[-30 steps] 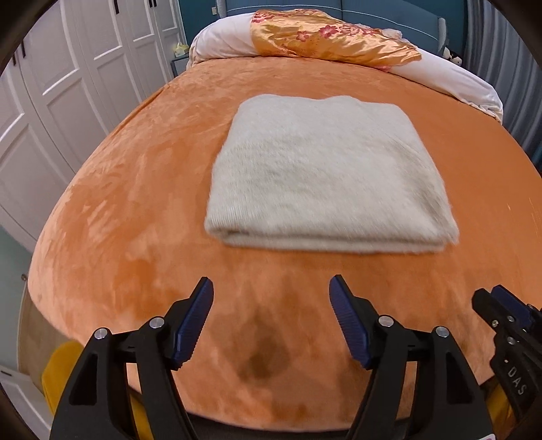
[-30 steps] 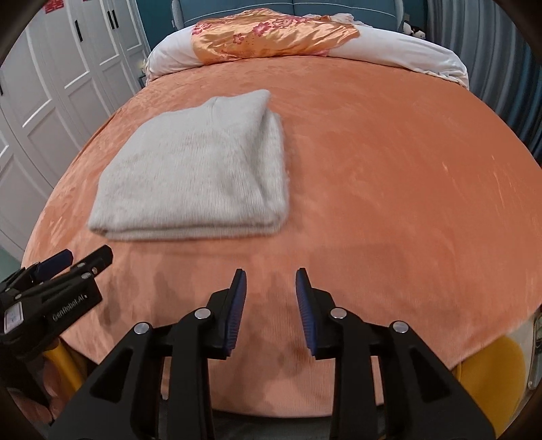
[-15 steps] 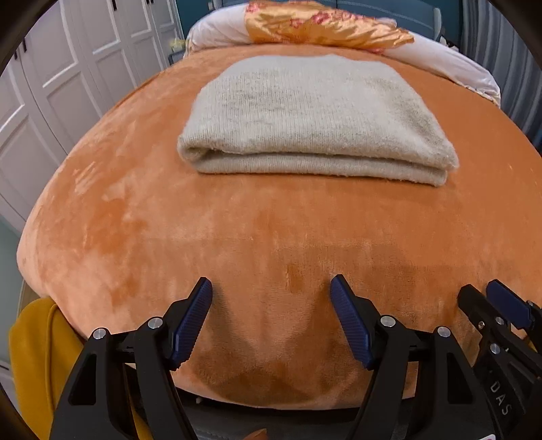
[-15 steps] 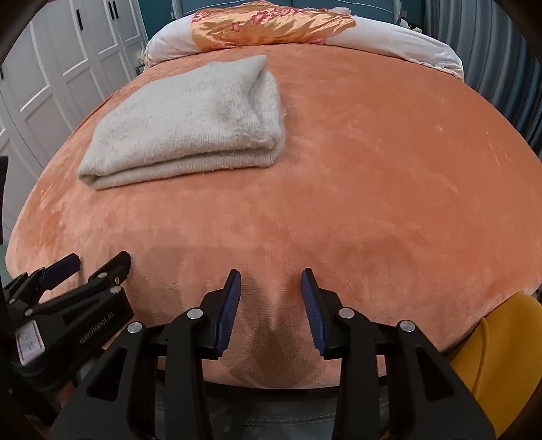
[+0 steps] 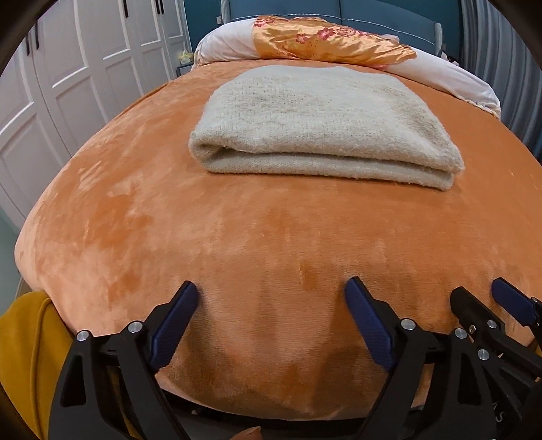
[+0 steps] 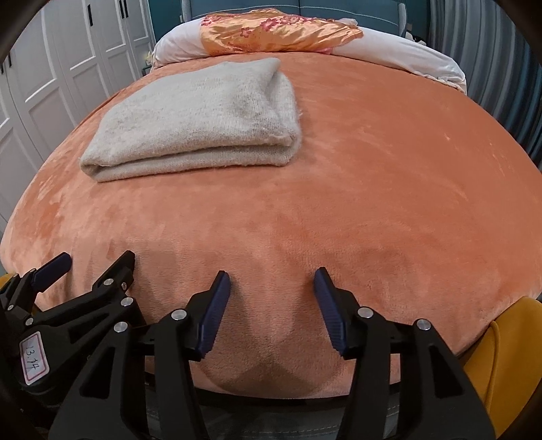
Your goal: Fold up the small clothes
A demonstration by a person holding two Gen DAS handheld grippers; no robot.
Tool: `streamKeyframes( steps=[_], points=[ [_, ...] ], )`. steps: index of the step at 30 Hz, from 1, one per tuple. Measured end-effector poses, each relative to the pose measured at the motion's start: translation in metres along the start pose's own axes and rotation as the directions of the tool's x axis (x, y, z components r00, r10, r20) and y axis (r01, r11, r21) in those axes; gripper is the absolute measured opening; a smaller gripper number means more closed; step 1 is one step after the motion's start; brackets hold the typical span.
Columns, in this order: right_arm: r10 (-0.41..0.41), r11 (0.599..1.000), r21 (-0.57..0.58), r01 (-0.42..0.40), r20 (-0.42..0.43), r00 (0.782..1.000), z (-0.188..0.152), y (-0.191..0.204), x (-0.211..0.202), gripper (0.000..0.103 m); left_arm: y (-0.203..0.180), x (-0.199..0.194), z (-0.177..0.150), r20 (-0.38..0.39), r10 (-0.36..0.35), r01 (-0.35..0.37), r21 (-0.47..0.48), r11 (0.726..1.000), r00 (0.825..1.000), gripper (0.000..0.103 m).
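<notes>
Garment: a folded cream-white knitted sweater [image 5: 325, 125], a thick rectangular bundle of several layers, lies flat on the bed toward the head end, its folded edge facing the cameras; no gripper touches it.
Bed surface: an orange plush blanket [image 5: 237, 243] covers the whole mattress; its bare near stretch lies between the sweater and the grippers.
Left gripper: the black two-finger left gripper [image 5: 271, 289] with blue ribbed pads hangs over the near edge of the blanket, jaws opening and spread wide, only blanket showing between them, nothing grasped.
Right gripper: the black two-finger right gripper [image 6: 272, 281] with blue ribbed pads hangs just beside the left one over the same near edge, jaws opening, moderately apart, nothing between them.
Relative position: the sweater lies ahead of the left gripper and ahead-left of the right gripper, well apart from both.
Head of bed: a white pillow [image 6: 406, 50] with an orange floral satin cover [image 6: 277, 32] draped across it.
Surroundings: white panelled wardrobe doors [image 5: 67, 84] to the left; mustard-yellow fabric [image 6: 508, 355] at the bed's near corners.
</notes>
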State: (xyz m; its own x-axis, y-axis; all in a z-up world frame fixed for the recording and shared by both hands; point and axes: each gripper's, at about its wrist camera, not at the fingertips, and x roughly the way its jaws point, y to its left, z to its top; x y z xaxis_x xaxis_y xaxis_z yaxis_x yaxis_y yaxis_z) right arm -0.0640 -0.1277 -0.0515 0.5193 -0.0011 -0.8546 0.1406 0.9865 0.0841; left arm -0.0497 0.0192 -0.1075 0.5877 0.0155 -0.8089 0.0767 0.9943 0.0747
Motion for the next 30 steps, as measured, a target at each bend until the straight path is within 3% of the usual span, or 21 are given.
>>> streamKeyframes(
  steps=[30],
  points=[
    [-0.031, 0.999, 0.007, 0.031, 0.026, 0.999, -0.005, 0.012, 0.000, 0.051, 0.002, 0.000, -0.004, 0.007, -0.014, 0.014, -0.035, 0.999, 1.000, 0.092]
  ],
)
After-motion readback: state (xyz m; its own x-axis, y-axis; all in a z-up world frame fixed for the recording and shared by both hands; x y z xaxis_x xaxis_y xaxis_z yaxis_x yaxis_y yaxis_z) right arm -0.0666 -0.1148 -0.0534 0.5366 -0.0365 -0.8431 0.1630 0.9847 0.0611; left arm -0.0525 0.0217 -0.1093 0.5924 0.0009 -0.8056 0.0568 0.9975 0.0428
